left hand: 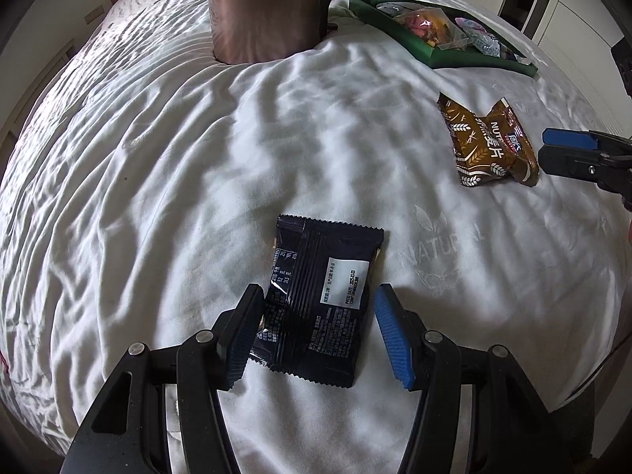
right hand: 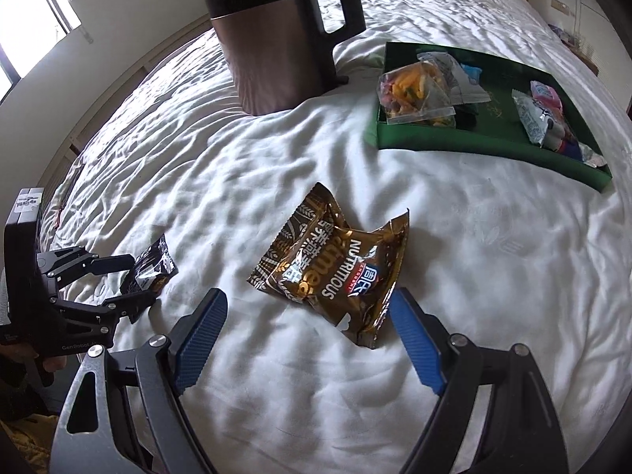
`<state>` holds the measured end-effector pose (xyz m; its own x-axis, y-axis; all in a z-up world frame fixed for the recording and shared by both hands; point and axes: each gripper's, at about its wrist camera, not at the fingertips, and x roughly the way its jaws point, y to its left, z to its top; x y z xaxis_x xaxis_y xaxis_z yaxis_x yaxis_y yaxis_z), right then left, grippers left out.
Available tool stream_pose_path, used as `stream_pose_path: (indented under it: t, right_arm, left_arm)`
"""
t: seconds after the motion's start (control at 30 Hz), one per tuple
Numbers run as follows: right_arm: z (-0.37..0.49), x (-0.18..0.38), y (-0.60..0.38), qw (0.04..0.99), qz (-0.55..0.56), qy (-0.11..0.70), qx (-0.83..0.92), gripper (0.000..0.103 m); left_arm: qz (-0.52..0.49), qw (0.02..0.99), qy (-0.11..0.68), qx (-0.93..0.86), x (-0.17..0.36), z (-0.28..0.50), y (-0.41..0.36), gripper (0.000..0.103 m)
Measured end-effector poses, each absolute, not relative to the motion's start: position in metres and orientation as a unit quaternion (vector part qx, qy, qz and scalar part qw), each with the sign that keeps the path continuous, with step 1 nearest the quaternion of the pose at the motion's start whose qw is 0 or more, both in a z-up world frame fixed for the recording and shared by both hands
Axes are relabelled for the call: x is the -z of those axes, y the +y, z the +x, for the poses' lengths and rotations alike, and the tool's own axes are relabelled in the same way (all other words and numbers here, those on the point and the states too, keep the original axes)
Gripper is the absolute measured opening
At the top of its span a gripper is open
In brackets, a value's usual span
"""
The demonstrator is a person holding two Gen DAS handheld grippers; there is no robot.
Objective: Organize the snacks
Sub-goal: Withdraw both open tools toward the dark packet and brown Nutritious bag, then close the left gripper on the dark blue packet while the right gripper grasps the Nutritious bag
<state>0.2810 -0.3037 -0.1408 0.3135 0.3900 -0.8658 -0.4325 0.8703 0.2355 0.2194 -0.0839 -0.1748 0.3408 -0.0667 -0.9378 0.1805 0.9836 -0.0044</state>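
Note:
A dark navy snack packet lies flat on the white bedsheet. My left gripper points steeply down over it, open, one finger on each side of the packet's near half. The left finger overlaps the packet's edge; the blue pad stands clear of it. A crumpled brown oatmeal packet lies ahead of my right gripper, which is open with its right pad close to the packet's near corner. The right wrist view also shows the left gripper straddling the navy packet.
A green tray holding several snack bags sits at the back right on the bed. A tall brown and black jug with a handle stands behind the packets. The bed's edge falls away at the left.

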Motion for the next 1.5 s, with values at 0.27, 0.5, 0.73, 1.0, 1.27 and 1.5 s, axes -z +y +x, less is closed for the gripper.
stream_pose_path:
  t: [0.27,0.5,0.73,1.0,1.27,1.5]
  right_arm:
    - [0.295,0.157,-0.304,0.806,0.011,0.554,-0.209,0.103]
    - [0.305,0.169,-0.294,0.8,0.03,0.573,-0.177,0.103]
    - [0.313,0.177,-0.28,0.797,0.041,0.583,-0.151,0.103]
    - [0.314,0.188,-0.265,0.797,0.001,0.591,-0.124,0.103]
    - [0.312,0.189,-0.266,0.801,-0.01,0.587,-0.117,0.103]
    - [0.311,0.184,-0.269,0.805,-0.023,0.578,-0.131,0.065]
  left_arm:
    - [0.059,0.812,0.573,0.09,0.183,0.226,-0.086,0.052]
    - [0.055,0.808,0.578,0.1,0.188,0.233,-0.083,0.052]
    - [0.045,0.808,0.577,0.108,0.192,0.236,-0.081,0.052]
    - [0.033,0.809,0.575,0.114,0.194,0.237,-0.077,0.053]
    - [0.041,0.818,0.562,0.119,0.194,0.233,-0.078,0.043]
    - [0.059,0.818,0.559,0.121,0.197,0.235,-0.083,0.032]
